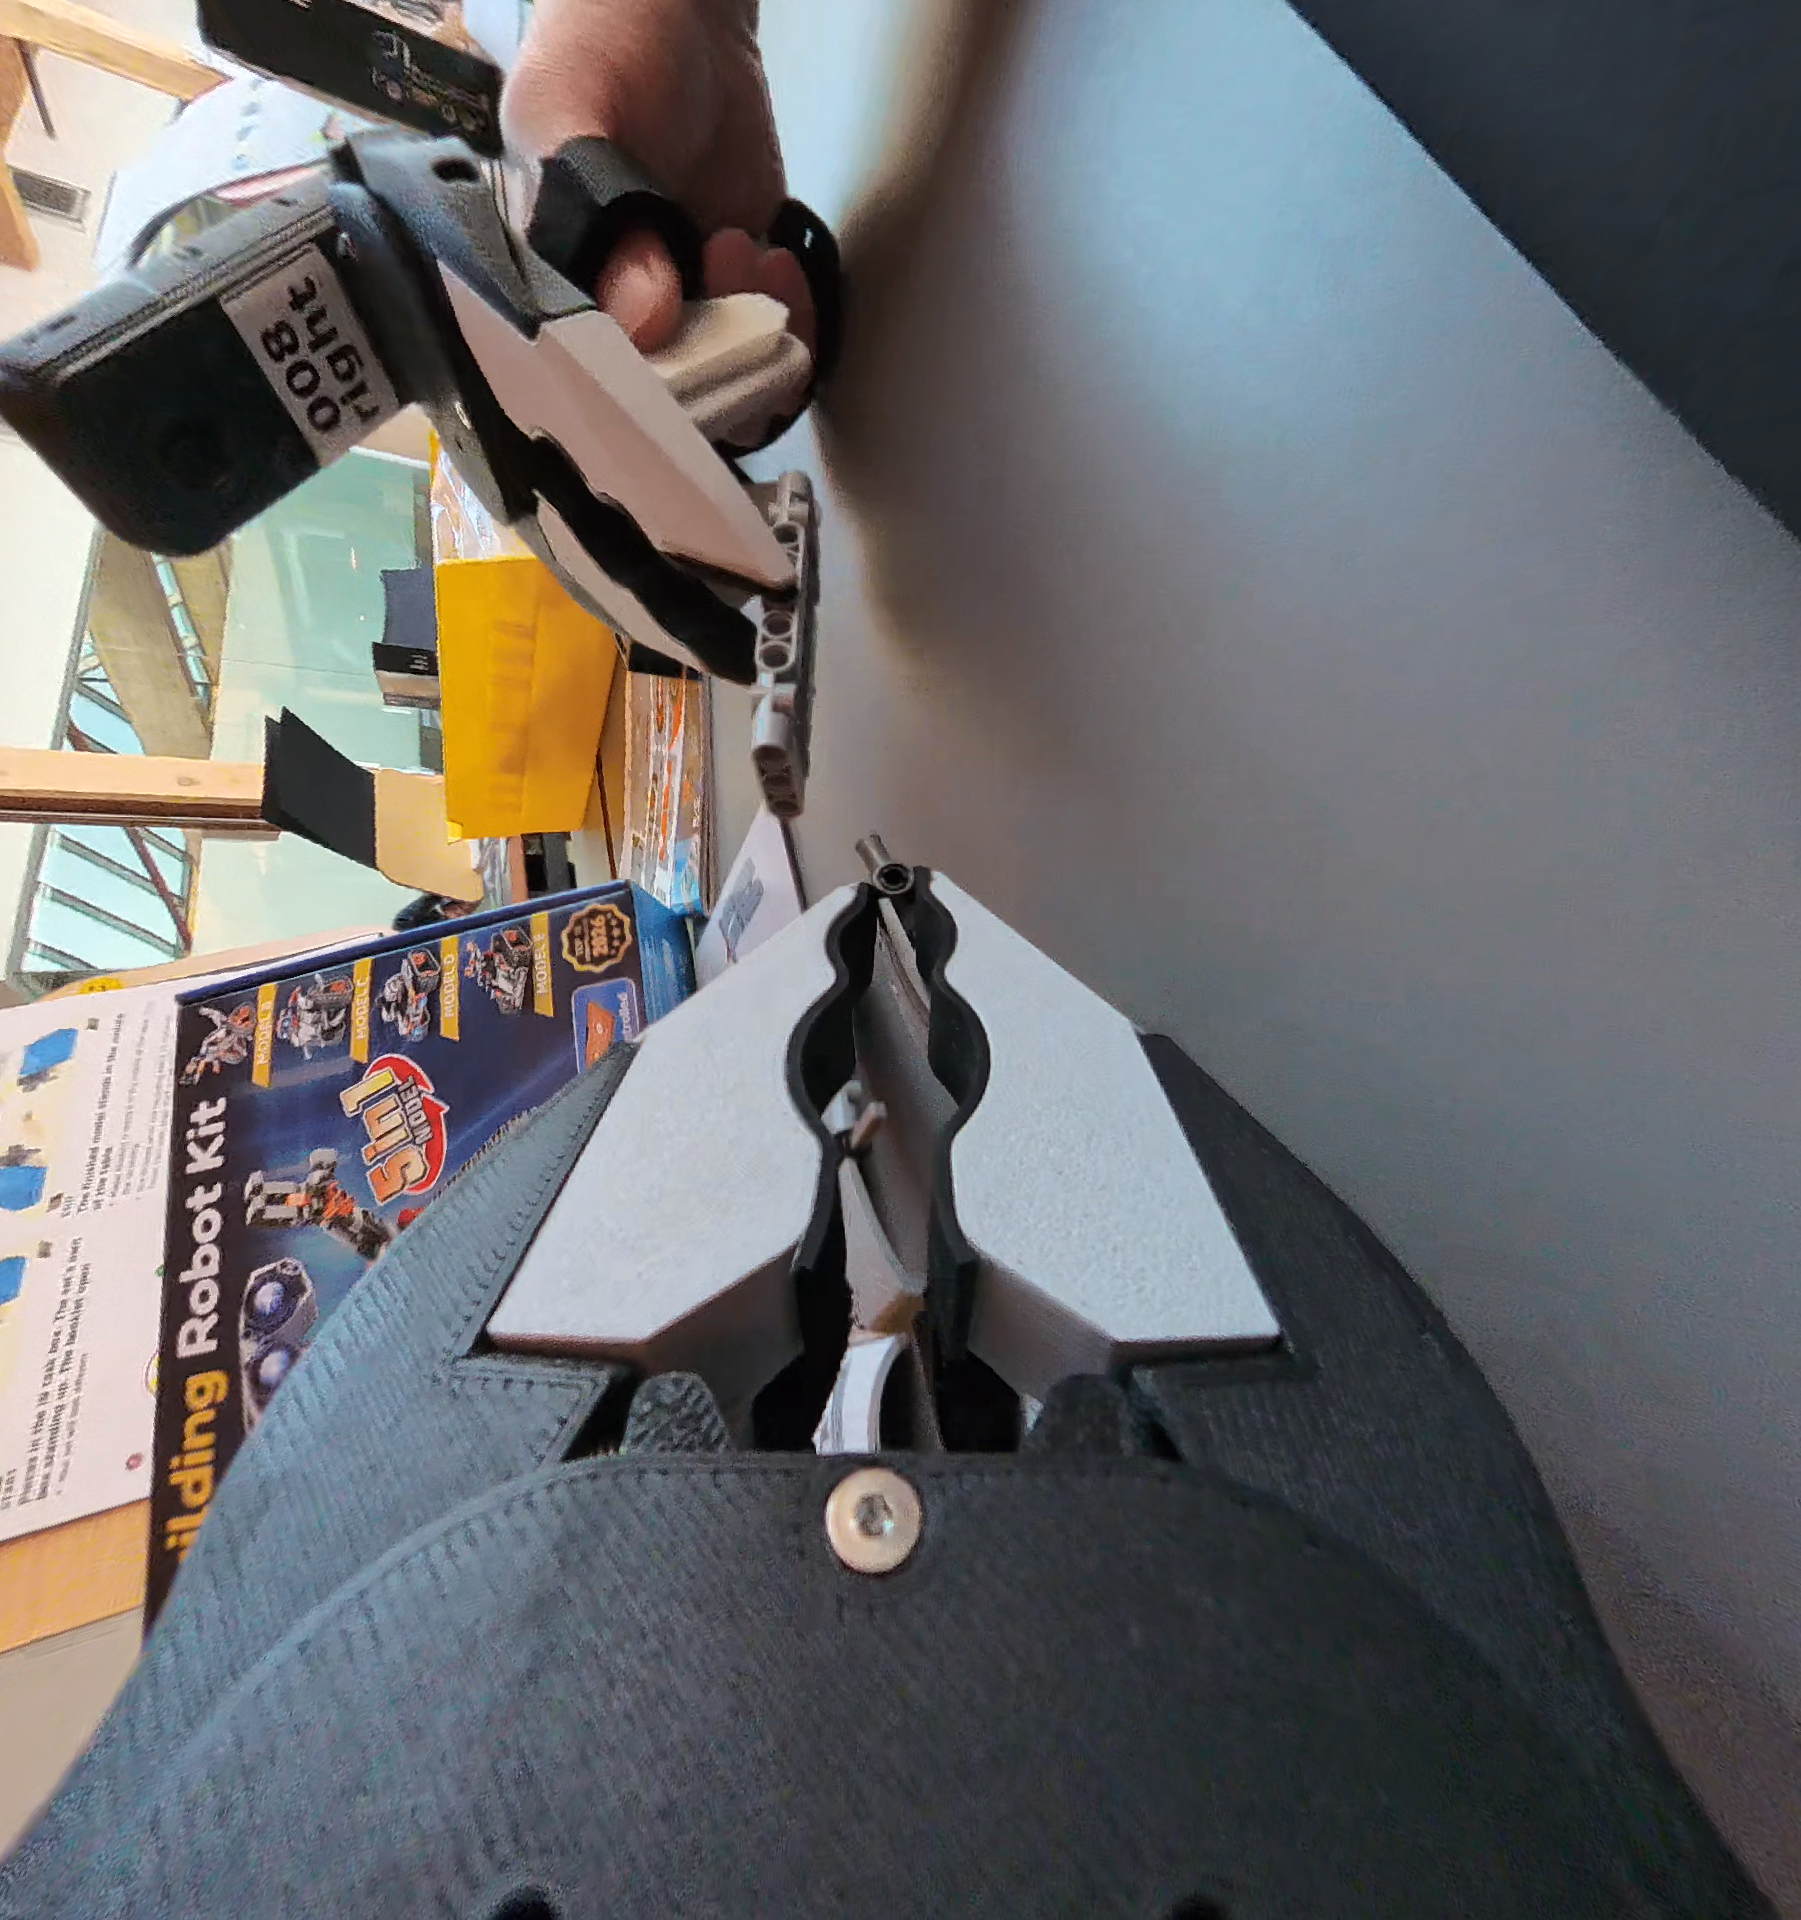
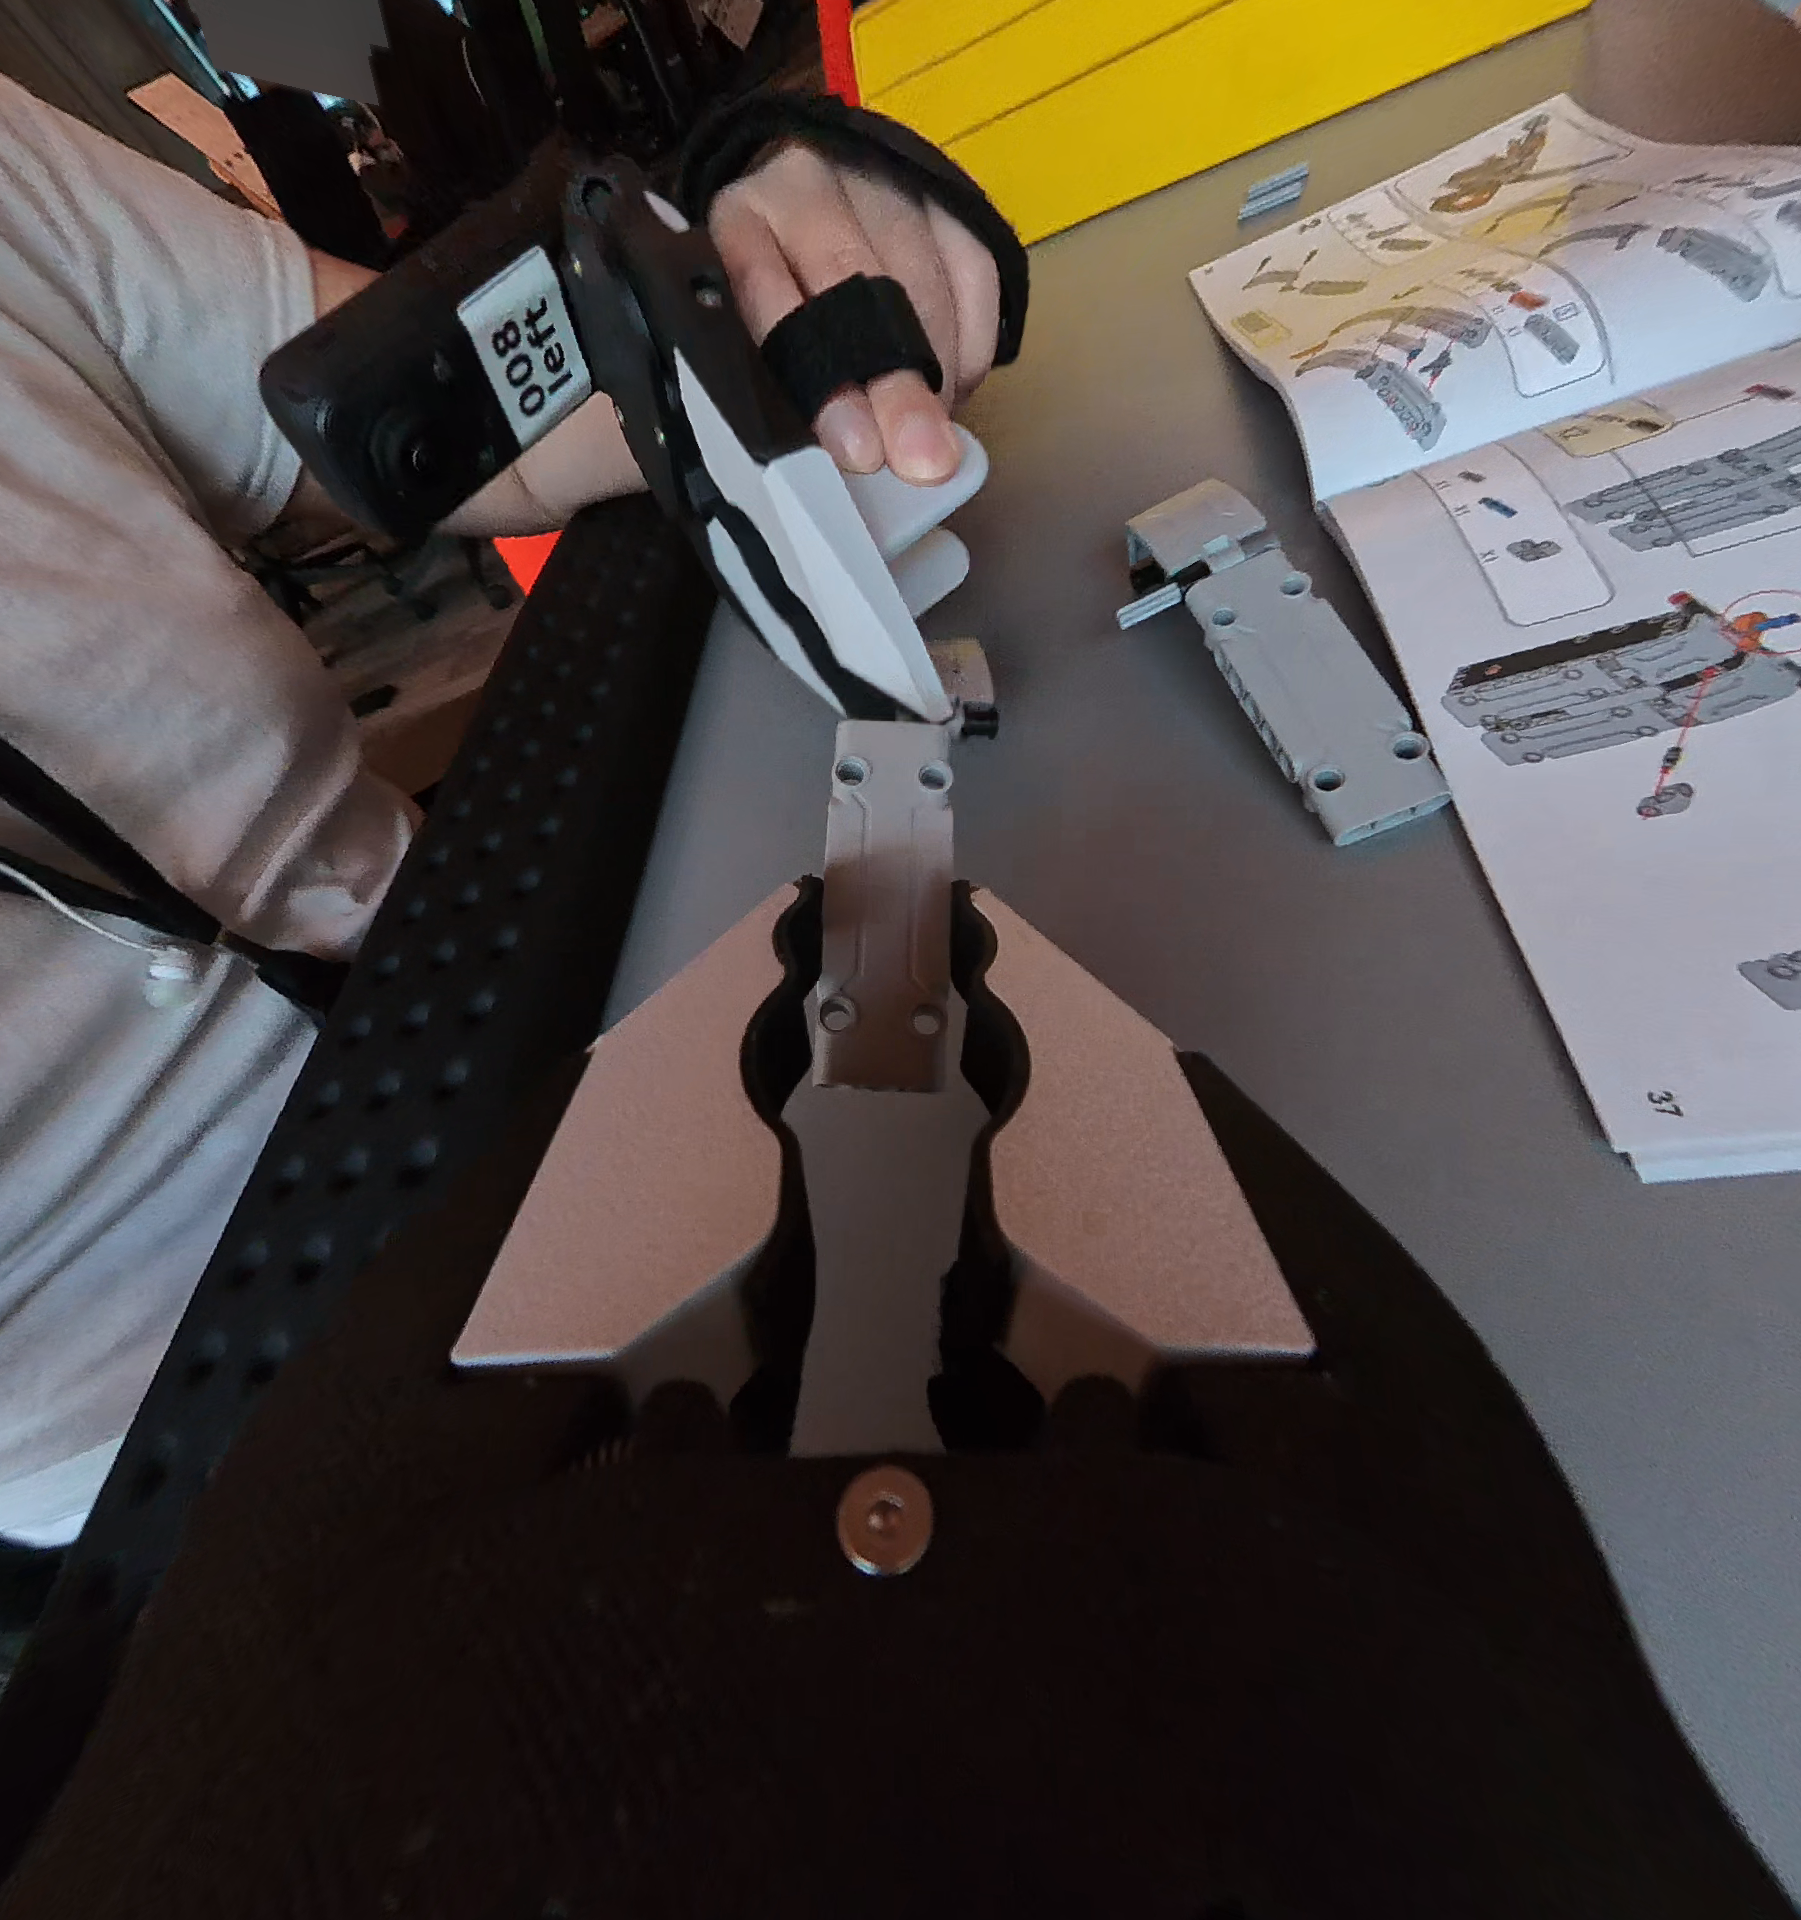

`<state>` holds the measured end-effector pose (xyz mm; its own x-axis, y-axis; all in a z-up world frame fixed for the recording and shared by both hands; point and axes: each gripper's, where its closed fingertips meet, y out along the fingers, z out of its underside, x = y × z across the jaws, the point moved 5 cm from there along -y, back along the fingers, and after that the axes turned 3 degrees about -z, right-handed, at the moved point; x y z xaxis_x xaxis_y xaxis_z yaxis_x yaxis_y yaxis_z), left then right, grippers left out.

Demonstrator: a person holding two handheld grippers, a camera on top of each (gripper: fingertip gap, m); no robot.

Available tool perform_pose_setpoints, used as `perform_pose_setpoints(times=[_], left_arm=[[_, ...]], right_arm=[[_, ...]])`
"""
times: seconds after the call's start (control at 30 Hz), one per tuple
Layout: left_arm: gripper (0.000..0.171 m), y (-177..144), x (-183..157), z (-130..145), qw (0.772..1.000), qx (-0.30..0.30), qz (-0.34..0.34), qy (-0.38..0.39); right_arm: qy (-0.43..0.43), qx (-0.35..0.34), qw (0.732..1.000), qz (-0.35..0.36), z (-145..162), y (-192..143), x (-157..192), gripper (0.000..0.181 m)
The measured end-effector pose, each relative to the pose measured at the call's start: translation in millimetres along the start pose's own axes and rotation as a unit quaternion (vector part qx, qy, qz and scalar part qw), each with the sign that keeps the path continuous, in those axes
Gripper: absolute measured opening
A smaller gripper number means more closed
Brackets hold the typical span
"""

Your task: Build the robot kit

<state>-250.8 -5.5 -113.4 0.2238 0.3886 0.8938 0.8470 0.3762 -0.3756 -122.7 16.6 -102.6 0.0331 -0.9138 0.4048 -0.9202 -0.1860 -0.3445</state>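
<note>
Two handheld grippers meet over a grey table, one pinching a panel, one a pin.

The right gripper point(image 2: 880, 914) clamps a grey panel point(image 2: 888, 883), long axis running forward past its fingers. At the panel's far end, the left gripper point(image 1: 891, 883) pinches a small black pin point(image 1: 888, 876) just beside it.

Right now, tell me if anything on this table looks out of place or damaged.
Nothing looks damaged or spilled. The right gripper clamps a grey panel, and the left gripper pinches a small black pin at its far end. The booklet lies open flat.
</note>
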Motion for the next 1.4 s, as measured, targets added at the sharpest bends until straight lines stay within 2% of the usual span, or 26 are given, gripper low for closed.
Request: perform_pose_setpoints(times=[0.17, 0.4, 0.63, 0.83, 0.97, 1.03, 1.1, 1.23, 1.4], left_arm=[[0.006, -7.4, -8.9, 1.1, 1.0, -0.018, 0.008, -0.004], [0.006, -7.2, -11.0, -8.0, 0.999, -0.045, 0.014, -0.012], [0.006, -8.7, -11.4, -8.0, 0.999, -0.046, 0.019, -0.016], [0.006, -12.8, -10.1, -8.5, 0.998, -0.044, 0.035, -0.027], [0.006, -21.5, -1.0, -9.8, 0.995, -0.058, 0.033, -0.072], [0.006, -24.2, 2.3, -8.1, 0.993, -0.062, 0.034, -0.093], [0.006, -23.7, -0.4, -4.3, 0.992, -0.057, 0.047, -0.102], [0.005, -20.1, -8.8, 3.0, 0.993, -0.04, 0.066, -0.093], [0.005, -25.1, -0.9, 6.0, 0.99, -0.047, 0.055, -0.119]], right_arm=[[0.026, 0.049, 0.998, -0.025, 3.2, 14.3, -5.0, 0.024], [0.017, 0.093, 0.995, -0.018, 9.5, 22.8, -4.5, 0.024], [0.04, 0.085, 0.995, -0.044, 8.8, 24.5, -0.3, 0.024], [0.142, 0.068, 0.985, -0.073, 7.6, 25.4, -5.2, 0.024], [0.216, 0.068, 0.968, -0.109, 2.8, 25.9, -13.7, 0.024], [0.212, 0.081, 0.969, -0.1, 0.4, 27.0, -18.8, 0.023], [0.201, 0.124, 0.967, -0.093, 2.6, 29.8, -17.4, 0.023], [0.298, 0.154, 0.933, -0.13, 4.3, 37.2, -15.6, 0.024], [0.368, 0.186, 0.902, -0.131, 6.5, 38.4, -16.7, 0.024]])
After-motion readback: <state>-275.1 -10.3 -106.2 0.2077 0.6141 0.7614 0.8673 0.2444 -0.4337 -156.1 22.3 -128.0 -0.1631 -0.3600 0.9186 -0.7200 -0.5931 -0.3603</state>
